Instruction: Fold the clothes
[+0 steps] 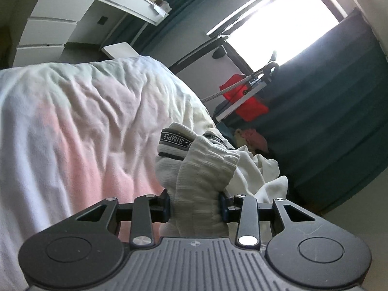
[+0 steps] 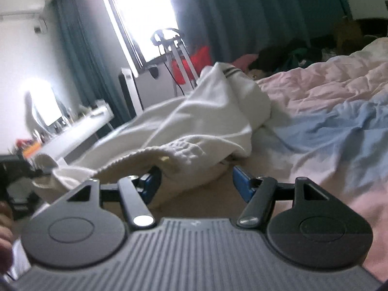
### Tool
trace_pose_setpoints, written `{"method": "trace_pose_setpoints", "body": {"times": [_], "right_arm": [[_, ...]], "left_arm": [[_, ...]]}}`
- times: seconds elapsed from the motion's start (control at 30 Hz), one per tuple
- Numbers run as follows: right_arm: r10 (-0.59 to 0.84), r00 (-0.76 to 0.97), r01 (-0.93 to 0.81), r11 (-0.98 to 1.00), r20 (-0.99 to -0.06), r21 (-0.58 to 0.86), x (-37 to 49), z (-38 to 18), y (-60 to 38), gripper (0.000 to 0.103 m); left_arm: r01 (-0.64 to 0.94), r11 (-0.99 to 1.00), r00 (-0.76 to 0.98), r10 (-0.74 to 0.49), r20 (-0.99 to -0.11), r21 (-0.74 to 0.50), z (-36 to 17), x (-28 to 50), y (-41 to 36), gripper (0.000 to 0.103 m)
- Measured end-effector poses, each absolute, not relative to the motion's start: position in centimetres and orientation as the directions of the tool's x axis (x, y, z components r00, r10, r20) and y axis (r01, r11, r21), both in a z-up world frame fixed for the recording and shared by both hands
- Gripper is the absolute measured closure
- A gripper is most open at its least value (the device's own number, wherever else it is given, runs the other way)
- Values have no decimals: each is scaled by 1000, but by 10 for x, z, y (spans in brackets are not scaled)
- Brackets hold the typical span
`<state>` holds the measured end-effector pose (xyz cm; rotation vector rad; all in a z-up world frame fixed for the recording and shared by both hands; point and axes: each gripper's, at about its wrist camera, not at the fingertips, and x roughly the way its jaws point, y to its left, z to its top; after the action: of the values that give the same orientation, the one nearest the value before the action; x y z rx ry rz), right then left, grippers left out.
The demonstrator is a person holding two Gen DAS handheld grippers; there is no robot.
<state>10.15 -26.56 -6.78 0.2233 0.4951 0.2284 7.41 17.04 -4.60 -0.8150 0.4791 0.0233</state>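
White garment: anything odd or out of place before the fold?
Yes. The white garment lies crumpled in a heap on the bed cover, not spread flat. The left gripper is clamped on a bunched ribbed hem, while the right gripper is open beside the cloth, holding nothing.

Garment [image 2: 194, 121] on duvet [image 2: 327, 111] (window [image 2: 143, 12] behind).

Gap betw. right gripper [image 2: 196, 181] fingers is free; white garment [image 2: 194, 121] heaped just ahead-left blocks fwd path. Quilt [image 2: 327, 121] to the right lies open. Left gripper [image 1: 195, 206] gap filled w/ bunched cloth.
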Motion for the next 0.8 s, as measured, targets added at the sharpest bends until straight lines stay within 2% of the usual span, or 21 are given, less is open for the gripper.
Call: {"method": "trace_pose_setpoints", "body": {"times": [0.23,0.4,0.53,0.67,0.77,0.8], "right_arm": [[330,865,-201,918,-377,343,101,-56,-273,33],[354,855,-202,901,-380,383,103,-55,-282,33],[350,846,-151,881,-402,449,108,-61,-294,34],[282,855,-23,858,-434,513,120,-74,-312,34],[264,845,-14,880,-464,474,132,-81,-312,35],[258,842,-22,894,-473,447,135,-83,-309,38]], "left_arm": [[-191,748,896,-132,-425,-636,-43,68,156,62],[-194,784,892,-109,-438,-590,-41,73,143,62],[-177,796,901,-107,-421,-579,-39,74,139,62],[-169,810,901,-104,-421,-561,-41,77,132,62],[-154,817,906,-108,-410,-555,-41,78,129,62],[-152,821,906,-107,-409,-551,-41,78,128,62]]}}
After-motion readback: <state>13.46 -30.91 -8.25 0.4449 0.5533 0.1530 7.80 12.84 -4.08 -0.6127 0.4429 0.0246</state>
